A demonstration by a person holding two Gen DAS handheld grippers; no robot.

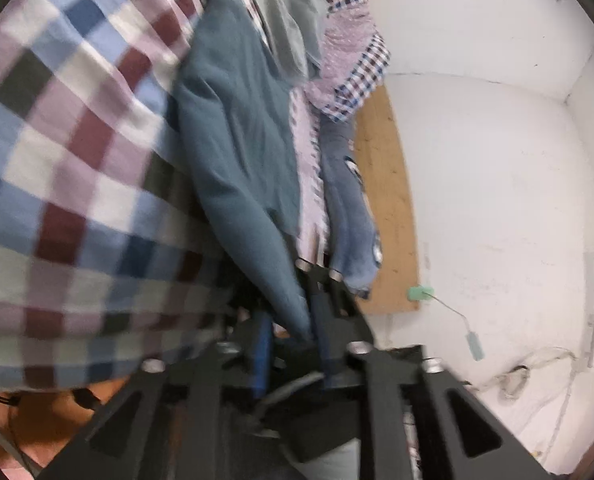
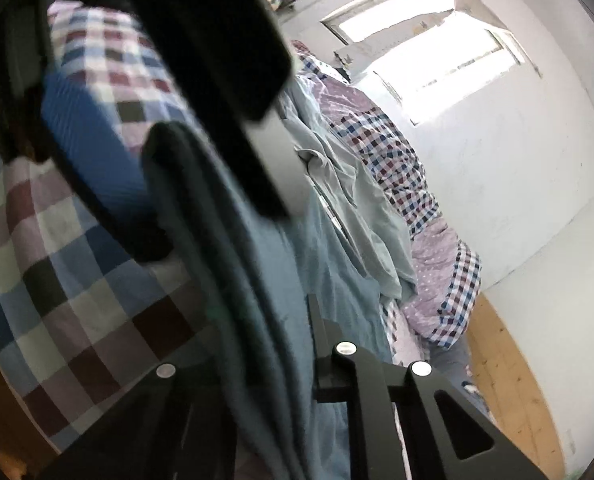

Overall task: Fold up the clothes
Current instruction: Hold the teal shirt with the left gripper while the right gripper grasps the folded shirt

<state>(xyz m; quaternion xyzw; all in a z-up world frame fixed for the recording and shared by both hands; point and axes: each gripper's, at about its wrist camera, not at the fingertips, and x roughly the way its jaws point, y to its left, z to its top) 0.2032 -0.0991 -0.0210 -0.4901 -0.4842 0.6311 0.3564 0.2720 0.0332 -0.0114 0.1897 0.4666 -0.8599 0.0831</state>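
The soft teal-blue garment [image 1: 237, 152] lay draped on the checked bedcover [image 1: 69, 152], its edge between the partly parted left gripper [image 1: 293, 320], while the right gripper [image 2: 273, 360] pinched its fold, probably for a handover.

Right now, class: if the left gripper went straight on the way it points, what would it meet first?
Most likely the teal garment, which already drapes down between the jaws of the left gripper. Beyond it lies the rest of the clothes pile; blur leaves depth uncertain.

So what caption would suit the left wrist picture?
Left gripper with teal garment between its fingers, above a checked bedsheet.
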